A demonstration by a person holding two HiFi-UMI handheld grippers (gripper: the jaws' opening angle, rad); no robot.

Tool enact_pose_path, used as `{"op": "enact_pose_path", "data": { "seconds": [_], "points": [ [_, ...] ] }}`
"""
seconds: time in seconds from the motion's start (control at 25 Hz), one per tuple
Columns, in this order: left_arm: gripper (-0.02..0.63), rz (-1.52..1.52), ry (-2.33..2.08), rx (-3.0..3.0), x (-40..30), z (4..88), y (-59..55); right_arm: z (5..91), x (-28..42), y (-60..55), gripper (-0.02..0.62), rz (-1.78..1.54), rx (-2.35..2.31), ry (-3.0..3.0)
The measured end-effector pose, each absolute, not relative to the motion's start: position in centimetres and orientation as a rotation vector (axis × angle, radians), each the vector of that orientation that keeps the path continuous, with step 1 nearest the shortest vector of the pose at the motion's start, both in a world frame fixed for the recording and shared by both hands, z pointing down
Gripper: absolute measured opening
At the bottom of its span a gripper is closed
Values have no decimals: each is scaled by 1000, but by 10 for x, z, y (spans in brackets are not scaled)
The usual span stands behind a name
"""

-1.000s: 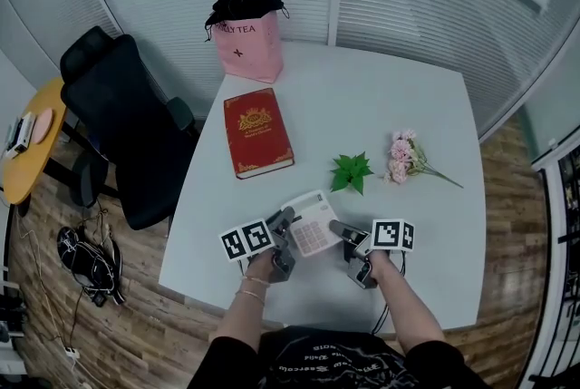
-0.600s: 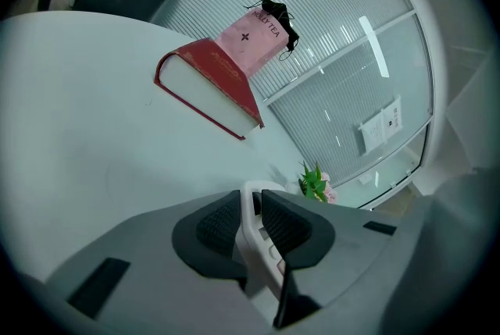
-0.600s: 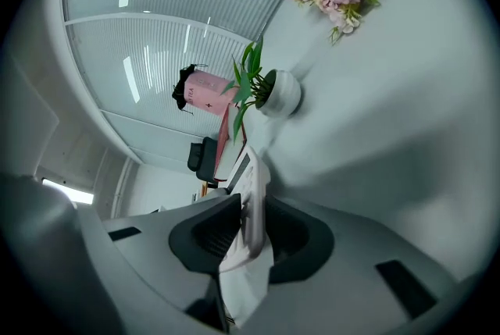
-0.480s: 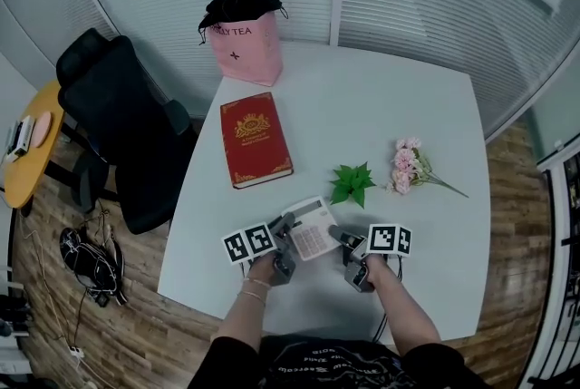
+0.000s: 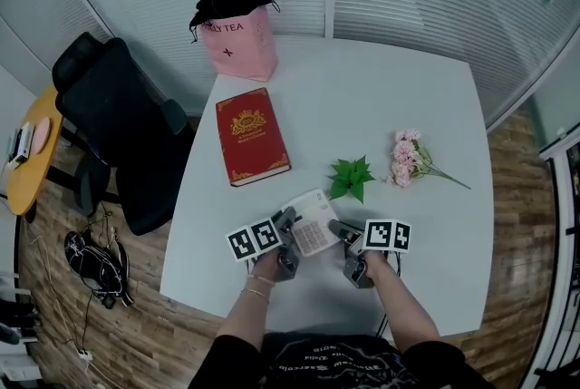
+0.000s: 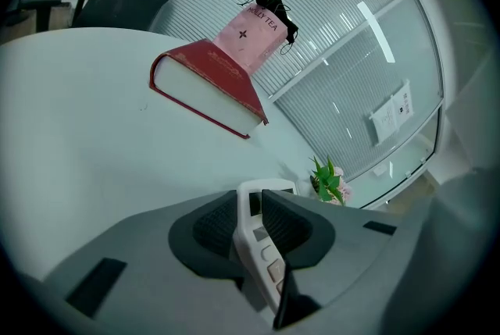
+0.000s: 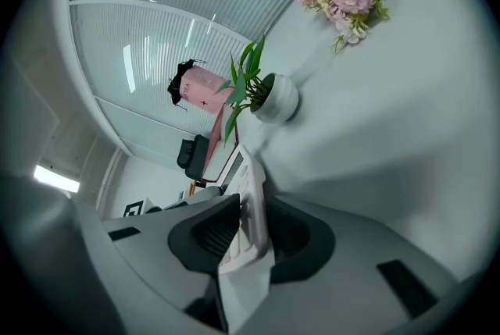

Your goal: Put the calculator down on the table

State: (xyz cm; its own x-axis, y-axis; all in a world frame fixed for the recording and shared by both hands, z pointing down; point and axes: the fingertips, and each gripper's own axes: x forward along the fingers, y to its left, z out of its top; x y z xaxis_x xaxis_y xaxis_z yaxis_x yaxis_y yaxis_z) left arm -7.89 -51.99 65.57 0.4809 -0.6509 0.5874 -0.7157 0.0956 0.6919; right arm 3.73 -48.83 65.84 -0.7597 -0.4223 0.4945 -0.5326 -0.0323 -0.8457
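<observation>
A white calculator (image 5: pixel 313 228) with pinkish keys is held low over the near part of the white table (image 5: pixel 399 97). Whether it touches the table I cannot tell. My left gripper (image 5: pixel 286 220) is shut on its left edge and my right gripper (image 5: pixel 337 229) on its right edge. In the left gripper view the calculator (image 6: pixel 266 263) stands edge-on between the dark pads (image 6: pixel 215 226) of the left gripper (image 6: pixel 251 208). In the right gripper view the calculator (image 7: pixel 251 236) is clamped the same way in the right gripper (image 7: pixel 251 208).
A red book (image 5: pixel 251 135) lies to the far left of the calculator, with a pink bag (image 5: pixel 236 38) behind it. A small green plant (image 5: pixel 352 176) and pink flowers (image 5: pixel 410 157) lie just beyond the grippers. A black office chair (image 5: pixel 113 129) stands left of the table.
Both grippers have sunk slightly toward the table with the calculator still between them. Both grips look the same as before.
</observation>
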Motion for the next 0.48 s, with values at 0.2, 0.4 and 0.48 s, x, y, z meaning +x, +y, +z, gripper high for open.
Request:
{"op": "enact_pose_path", "data": {
  "seconds": [0.2, 0.4, 0.48],
  "points": [
    [106, 103, -1253, 1638, -77, 652, -521, 663, 43, -487, 146, 1649, 1112, -2115],
    [115, 128, -1295, 1653, -77, 651, -520, 663, 43, -485, 214, 1576, 1103, -2121],
    [117, 122, -1282, 1670, -74, 648, -520, 663, 42, -484, 221, 1585, 1092, -2122]
  ]
}}
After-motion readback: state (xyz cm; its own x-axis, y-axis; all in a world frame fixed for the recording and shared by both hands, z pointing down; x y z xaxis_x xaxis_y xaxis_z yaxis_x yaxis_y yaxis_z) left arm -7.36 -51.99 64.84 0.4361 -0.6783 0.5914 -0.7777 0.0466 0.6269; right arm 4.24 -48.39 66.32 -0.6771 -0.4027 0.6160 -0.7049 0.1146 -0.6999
